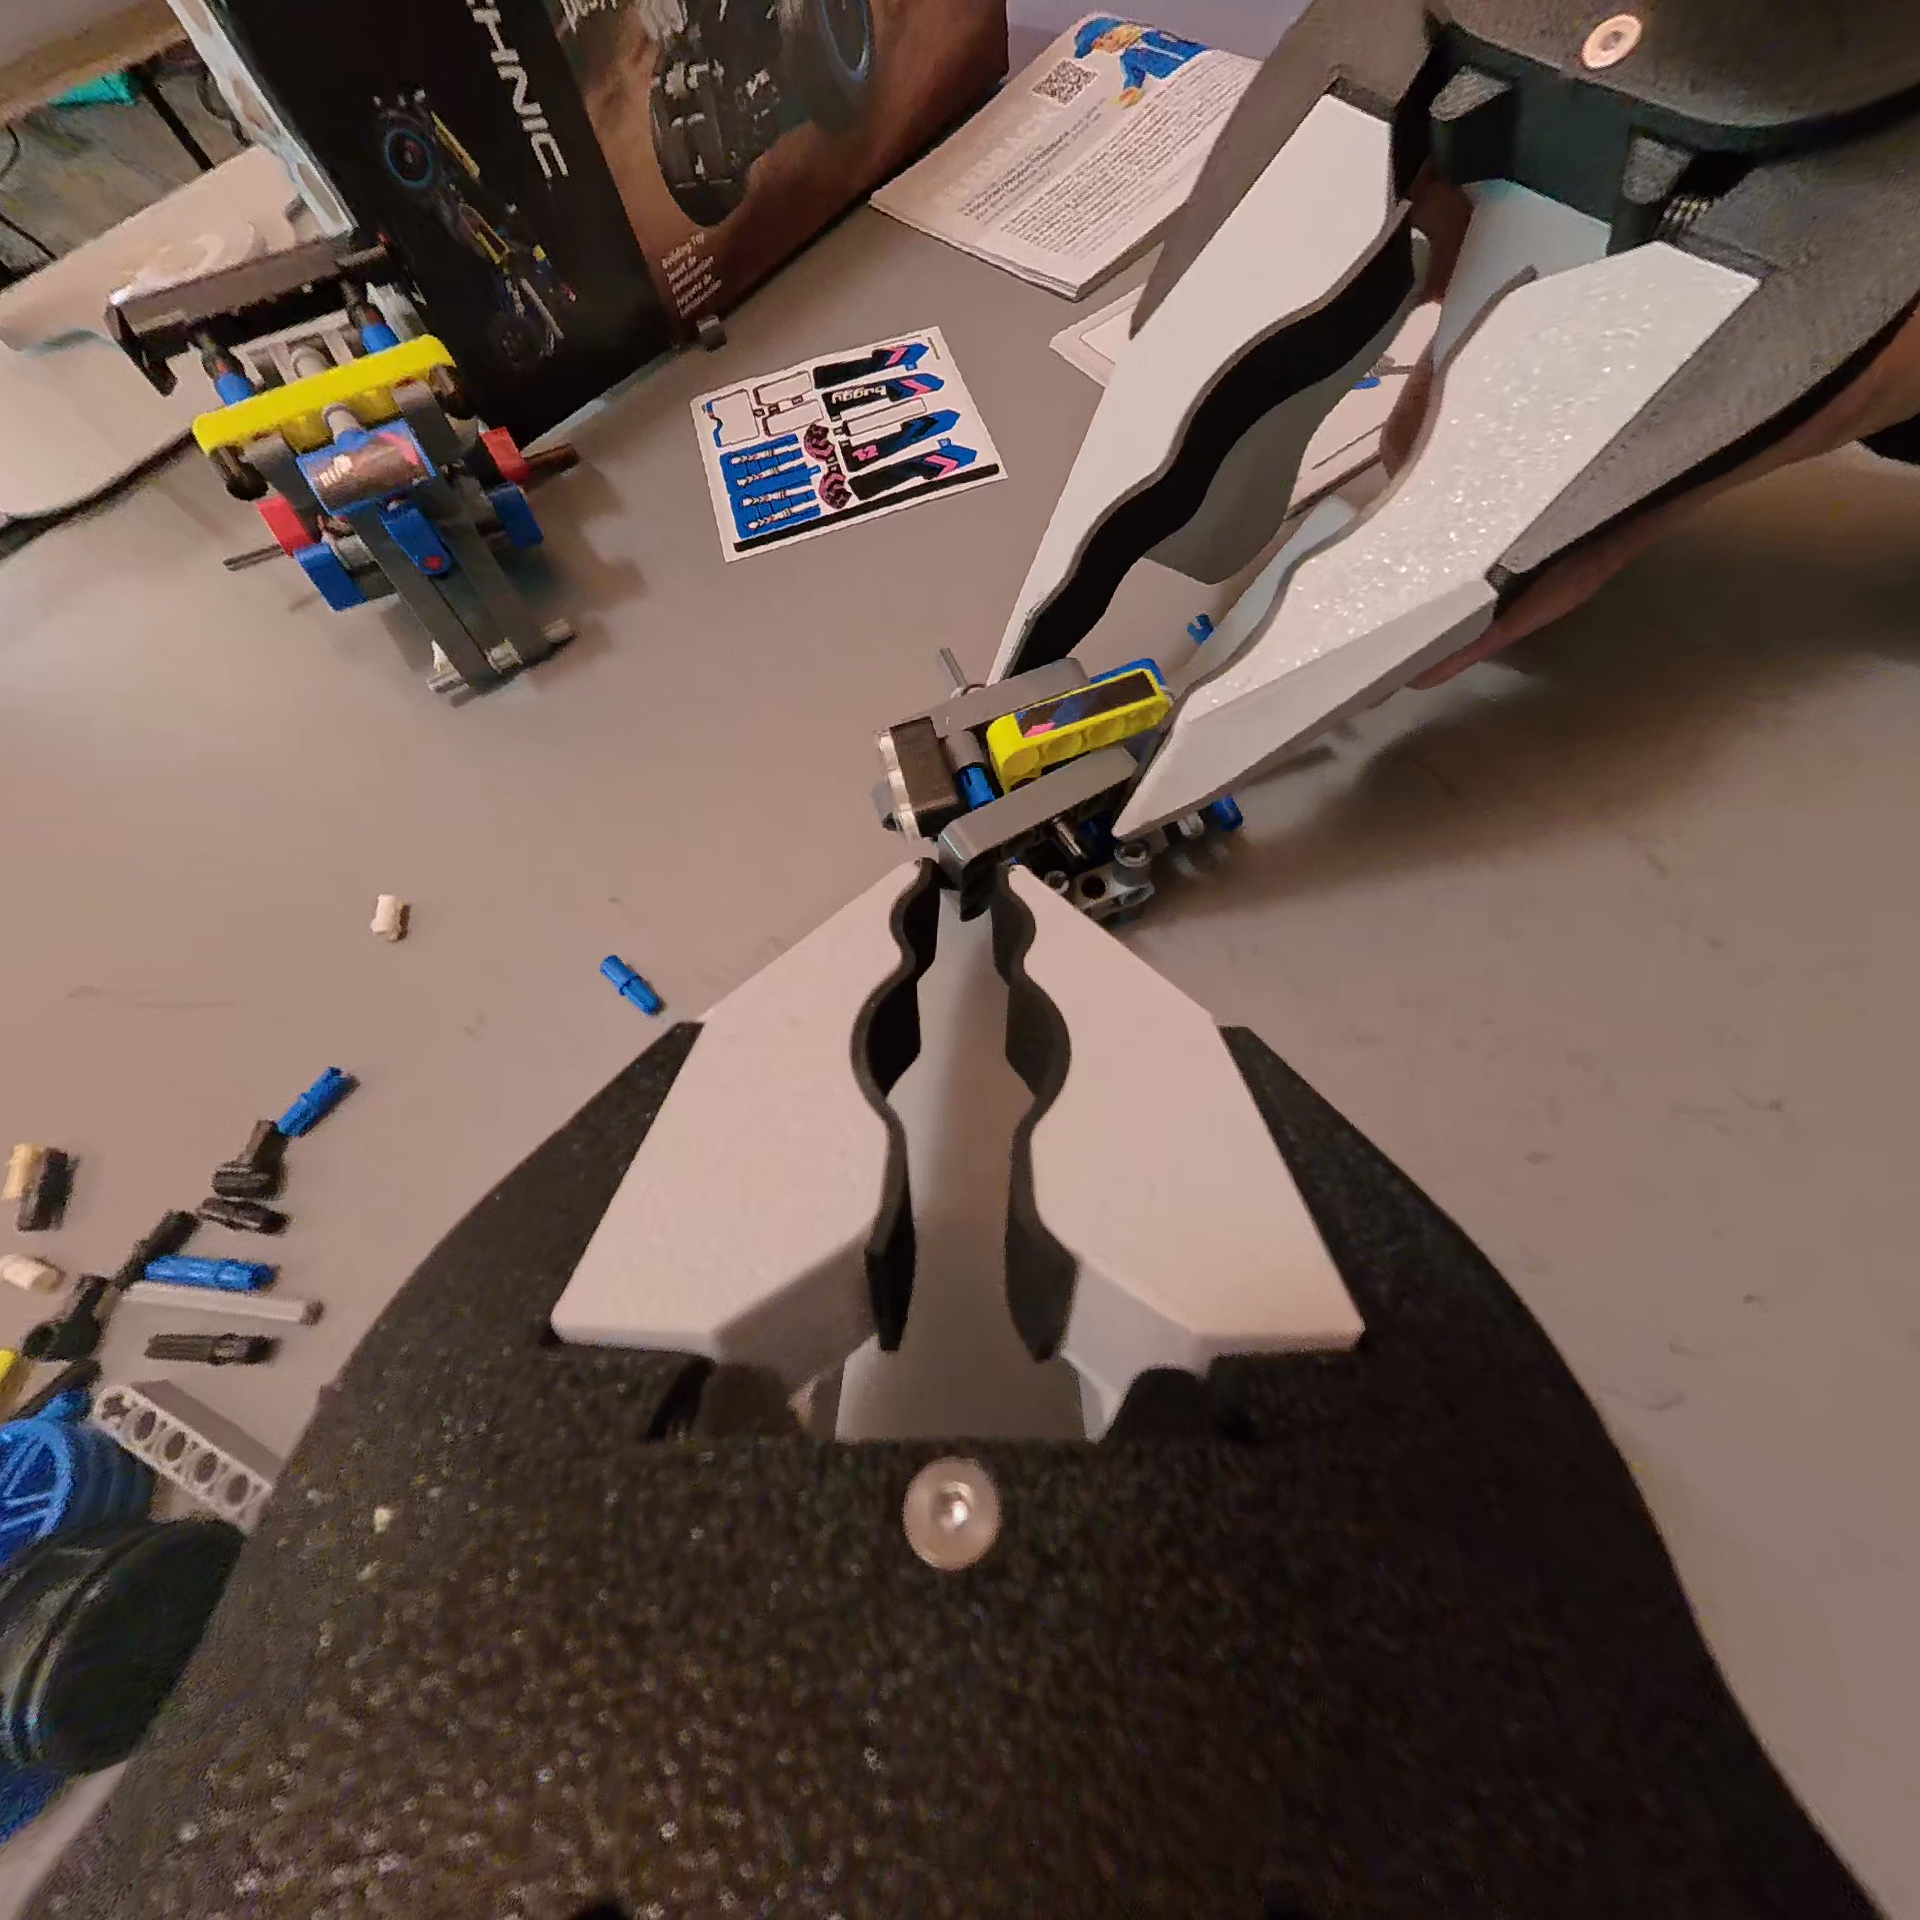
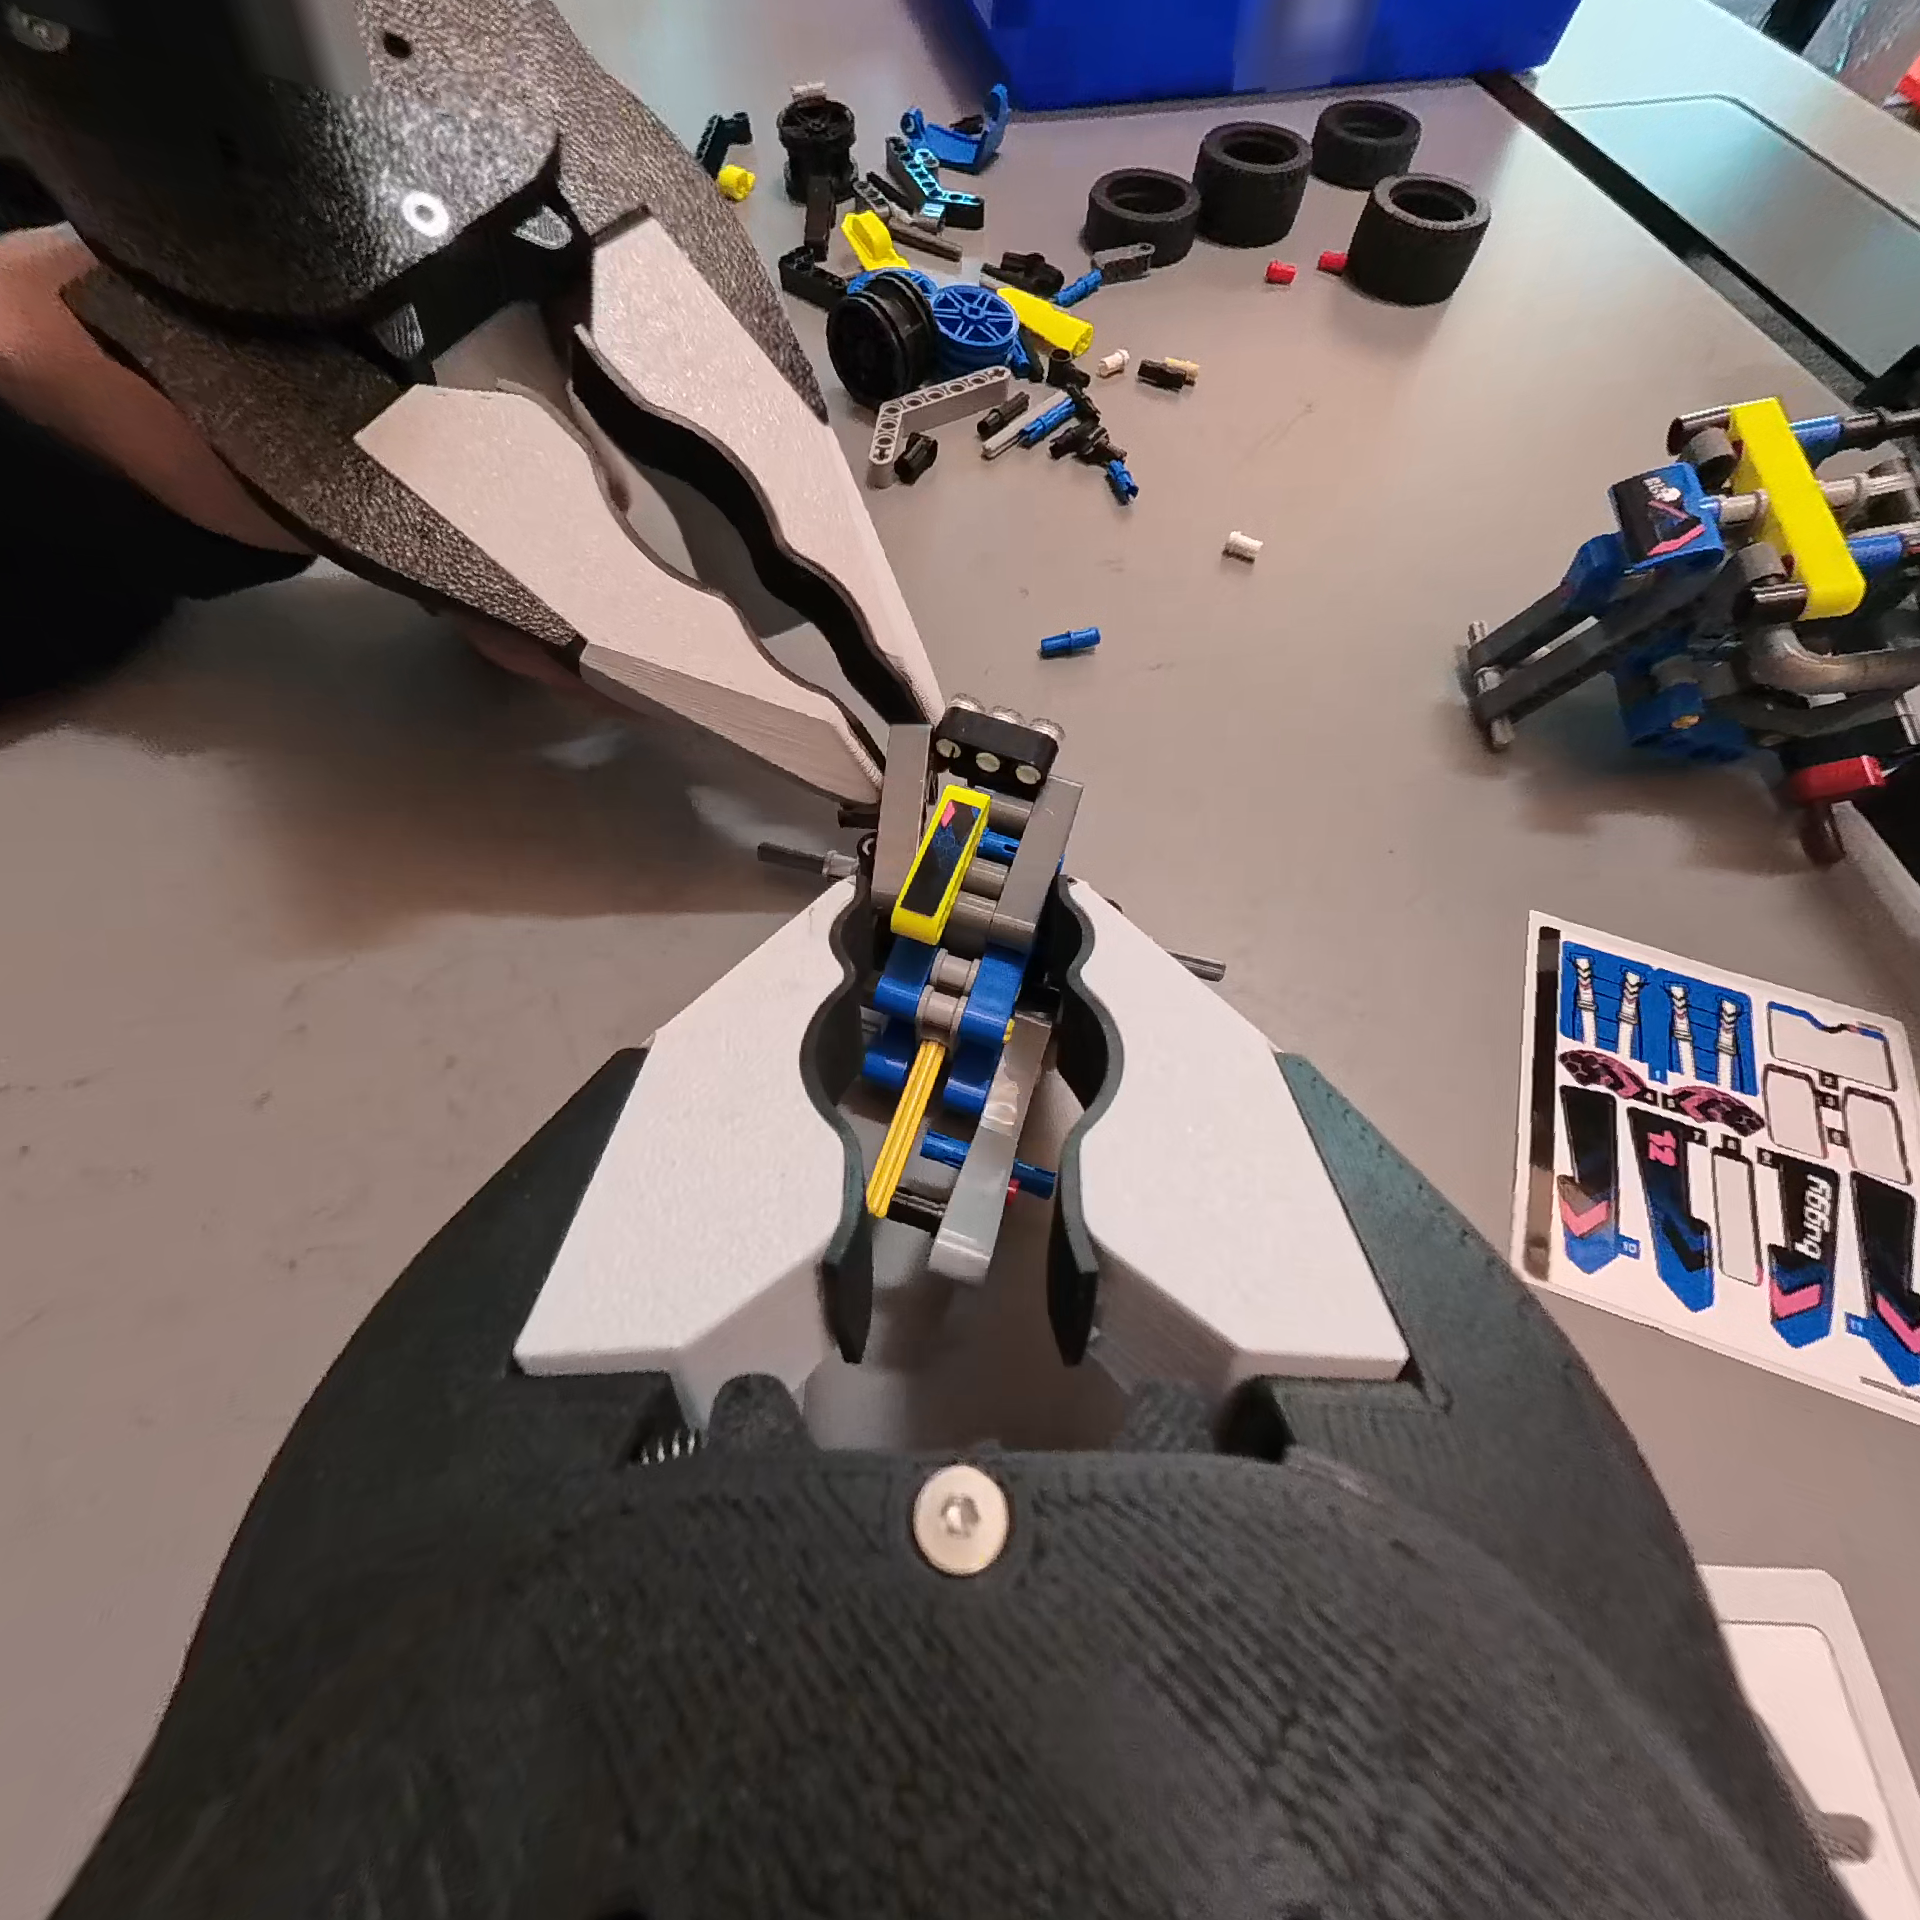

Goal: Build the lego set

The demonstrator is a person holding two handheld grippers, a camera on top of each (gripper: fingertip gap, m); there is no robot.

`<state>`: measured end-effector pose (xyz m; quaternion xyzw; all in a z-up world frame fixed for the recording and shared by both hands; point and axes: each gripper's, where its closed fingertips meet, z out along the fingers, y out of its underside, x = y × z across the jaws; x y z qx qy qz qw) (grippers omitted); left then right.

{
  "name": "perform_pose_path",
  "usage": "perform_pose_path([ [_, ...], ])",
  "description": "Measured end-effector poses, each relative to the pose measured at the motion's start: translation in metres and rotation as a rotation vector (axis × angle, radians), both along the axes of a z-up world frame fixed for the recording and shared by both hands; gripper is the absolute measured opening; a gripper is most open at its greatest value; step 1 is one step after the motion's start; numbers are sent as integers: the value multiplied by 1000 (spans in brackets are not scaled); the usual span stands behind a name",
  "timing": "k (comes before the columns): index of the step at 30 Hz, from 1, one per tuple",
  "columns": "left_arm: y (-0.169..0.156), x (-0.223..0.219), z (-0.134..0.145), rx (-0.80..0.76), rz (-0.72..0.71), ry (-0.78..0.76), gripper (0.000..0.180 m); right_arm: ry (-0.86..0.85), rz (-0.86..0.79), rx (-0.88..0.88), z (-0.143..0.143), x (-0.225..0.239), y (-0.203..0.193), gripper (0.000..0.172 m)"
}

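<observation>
Right gripper point(image 2: 961, 935) is clamped on the blue-and-grey model point(image 2: 951, 1023), steadying it above the table point(image 2: 312, 1039); left gripper point(image 1: 964, 894) is nipped on its grey beam point(image 1: 982, 847), apparently for fitting; second model point(image 1: 364, 488) stands well apart

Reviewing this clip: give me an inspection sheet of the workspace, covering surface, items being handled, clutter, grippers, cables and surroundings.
Surface: grey table, scuffed.
Handled items: small brick sub-assembly of grey, blue and yellow parts, resting at the table between both grippers.
Clutter: loose pins and beams, four black tyres, sticker sheet, larger part-built model, lone blue pin.
Grippers: right gripper closed on the sub-assembly's blue and grey body; left gripper pinching a grey beam at its end.
Cables: nothing seen.
Surroundings: dark product box, booklet, blue bin.
</observation>
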<state>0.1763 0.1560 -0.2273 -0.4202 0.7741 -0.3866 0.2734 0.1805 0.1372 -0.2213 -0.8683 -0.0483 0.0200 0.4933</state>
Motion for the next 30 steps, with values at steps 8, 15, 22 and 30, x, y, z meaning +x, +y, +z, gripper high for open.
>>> perform_pose_path([
  [8,-2,1,-2,-4,28,18,7,-56,12,5,0,1,-2,31],
  [15,-5,-4,-2,33,-6,17,8,-49,39,4,0,1,-4,30],
  [22,0,-19,-4,129,-143,19,16,-64,75,8,0,1,-9,30],
  [30,1,-19,10,84,-423,-32,25,-51,216,7,0,-15,-22,30],
])
